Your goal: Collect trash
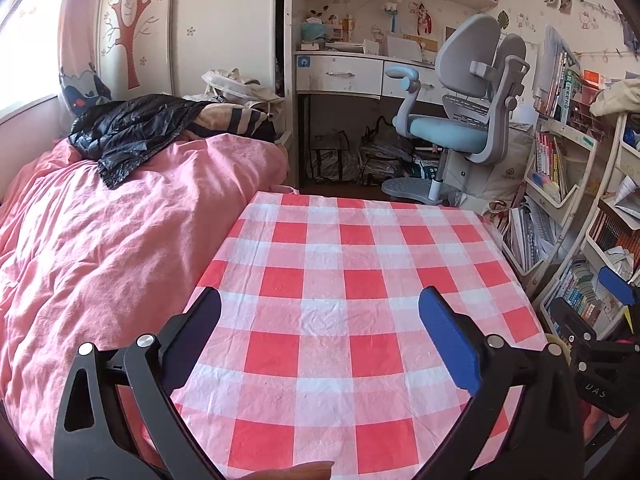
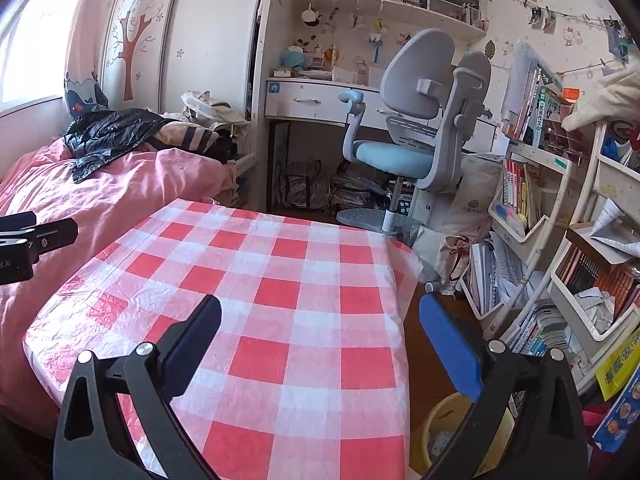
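Both my left gripper [image 1: 320,312] and right gripper [image 2: 320,320] were spread, empty; desk [image 1: 360,260] bare, risked overshooting yellow bin [image 2: 440,432].

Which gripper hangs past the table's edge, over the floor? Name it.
The right gripper: its blue pad sits beyond the checked table, above the yellow bin. The left gripper hangs wholly over the cloth.
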### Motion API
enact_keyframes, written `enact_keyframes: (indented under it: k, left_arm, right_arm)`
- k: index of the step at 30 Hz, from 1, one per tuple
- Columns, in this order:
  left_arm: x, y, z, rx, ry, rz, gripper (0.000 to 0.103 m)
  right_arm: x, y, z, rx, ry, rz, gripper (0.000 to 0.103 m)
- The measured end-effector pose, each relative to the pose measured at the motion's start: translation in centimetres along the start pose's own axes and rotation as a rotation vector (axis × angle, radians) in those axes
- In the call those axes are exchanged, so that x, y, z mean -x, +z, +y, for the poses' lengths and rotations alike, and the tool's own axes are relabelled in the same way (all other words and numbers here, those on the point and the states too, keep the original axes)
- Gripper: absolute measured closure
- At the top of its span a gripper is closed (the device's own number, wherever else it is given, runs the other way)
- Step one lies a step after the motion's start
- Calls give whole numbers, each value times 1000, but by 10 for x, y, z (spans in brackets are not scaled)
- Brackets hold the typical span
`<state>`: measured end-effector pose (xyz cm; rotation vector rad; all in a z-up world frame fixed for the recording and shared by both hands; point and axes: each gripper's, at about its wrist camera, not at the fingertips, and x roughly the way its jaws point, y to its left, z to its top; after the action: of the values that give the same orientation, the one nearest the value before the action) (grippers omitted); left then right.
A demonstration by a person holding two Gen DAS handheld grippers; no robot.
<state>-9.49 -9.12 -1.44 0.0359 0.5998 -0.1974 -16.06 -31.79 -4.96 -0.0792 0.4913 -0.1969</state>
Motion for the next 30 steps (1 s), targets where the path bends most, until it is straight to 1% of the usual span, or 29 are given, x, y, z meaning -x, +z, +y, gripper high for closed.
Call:
enact_keyframes:
  k: [7, 11, 18, 30]
  left_arm:
    - [-4, 0, 4, 19, -32, 26, 7]
    - [-8, -1, 4, 10, -32, 45, 7]
    - [-8, -2, 4, 2, -26, 47, 7]
    - [-13, -4, 2, -6, -34, 64, 7]
  right_arm:
    - [-2, 0, 0, -1, -15, -1, 8]
    - [-2, 0, 0, 1, -20, 3, 8]
    - [-6, -2, 1, 9, -23, 11, 8]
    - [-5, -1, -1, 0, -17, 1, 8]
